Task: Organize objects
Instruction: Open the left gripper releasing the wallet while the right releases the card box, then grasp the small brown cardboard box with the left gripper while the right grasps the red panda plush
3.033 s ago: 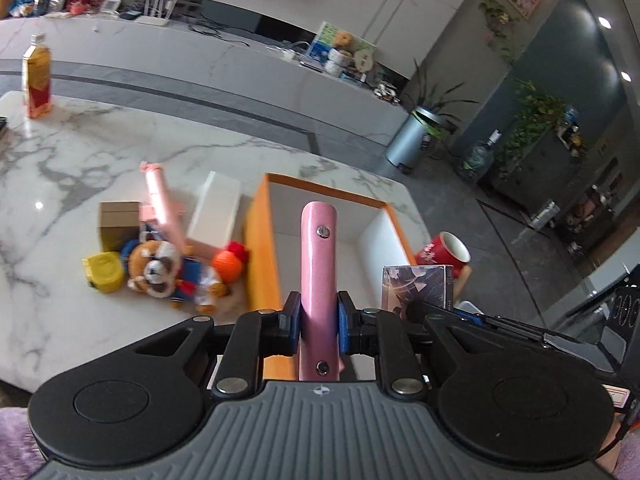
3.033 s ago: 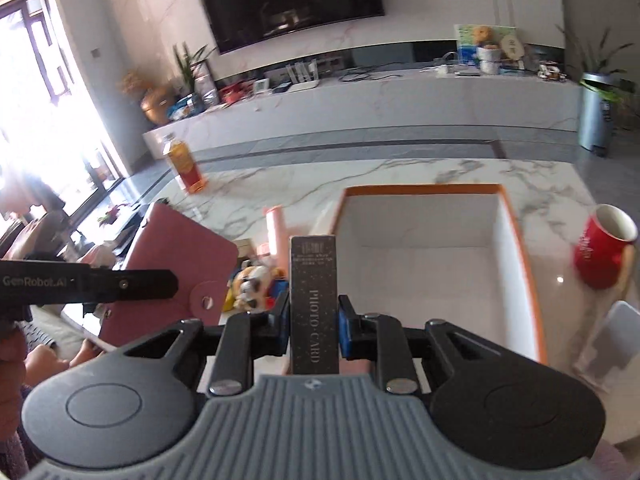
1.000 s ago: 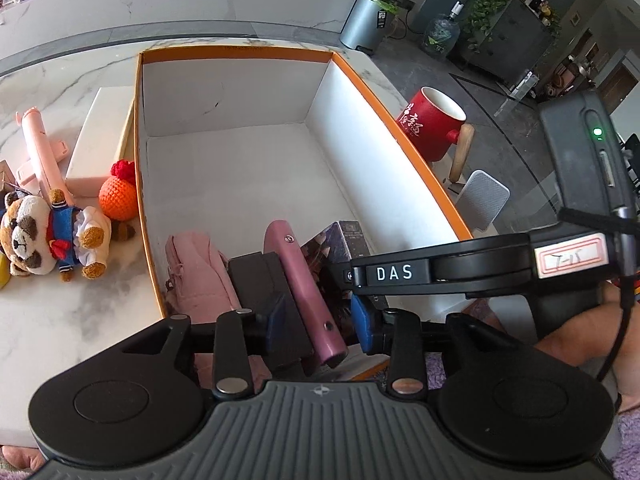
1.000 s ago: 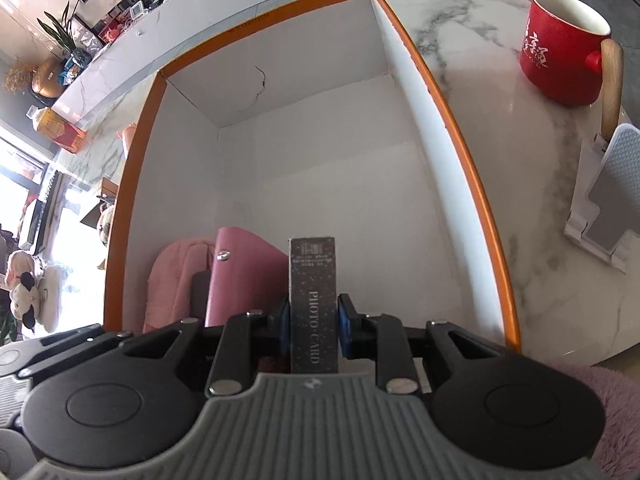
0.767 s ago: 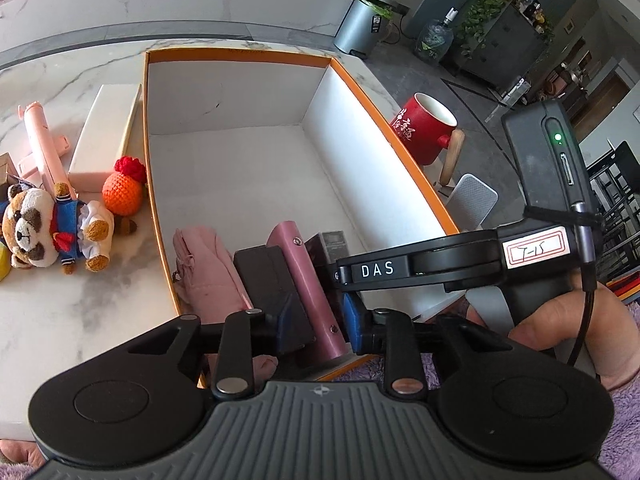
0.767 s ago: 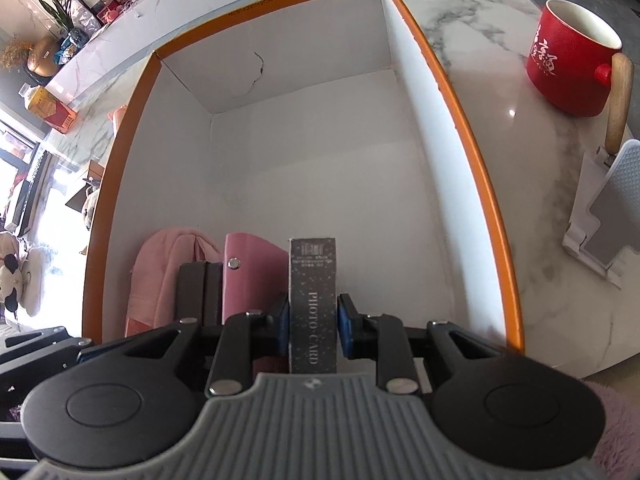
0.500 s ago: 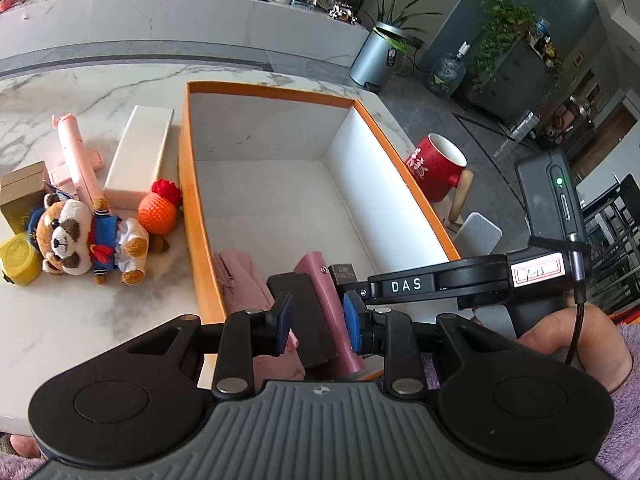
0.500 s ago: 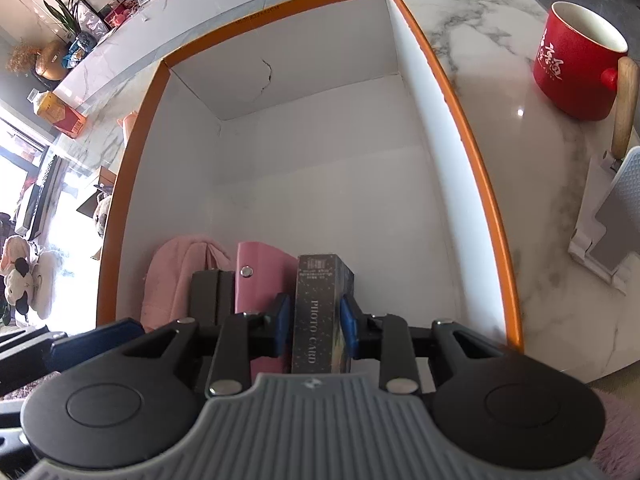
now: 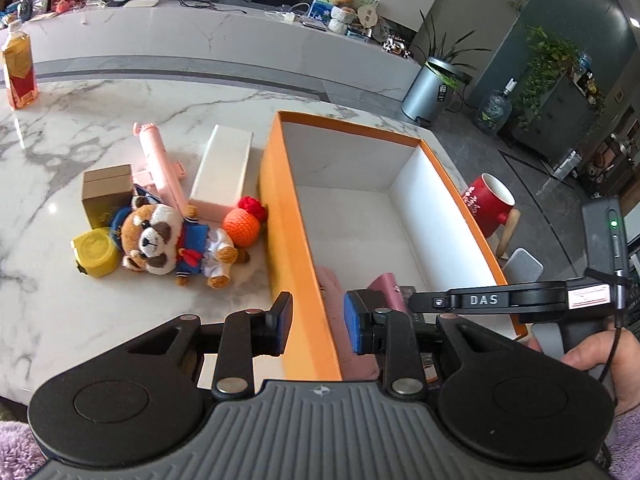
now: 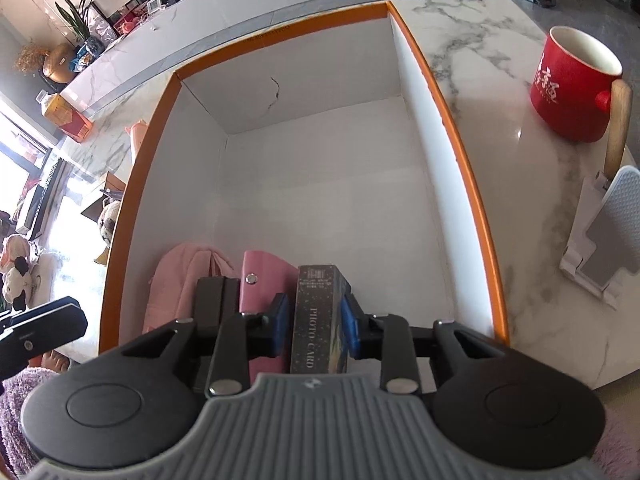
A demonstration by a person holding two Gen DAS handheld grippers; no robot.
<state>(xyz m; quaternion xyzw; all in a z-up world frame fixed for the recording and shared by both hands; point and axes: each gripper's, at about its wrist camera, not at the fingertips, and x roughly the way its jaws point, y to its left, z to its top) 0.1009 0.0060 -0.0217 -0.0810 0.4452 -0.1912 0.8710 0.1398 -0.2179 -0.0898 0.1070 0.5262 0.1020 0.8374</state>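
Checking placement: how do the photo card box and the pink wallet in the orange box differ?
The photo card box is dark and starry, between the opening right gripper pads; the pink wallet is plain with a snap, free of any gripper. Both stand on edge, side by side in the orange box.

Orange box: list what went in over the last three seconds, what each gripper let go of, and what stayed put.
The pink wallet, clamped in the left gripper three seconds ago, now stands in the orange box; that gripper is empty and has pulled back over the box's left wall. The right gripper lowered the photo card box in beside the wallet, and its jaws are opening around it. The plush toy, orange ball and red mug stayed put.
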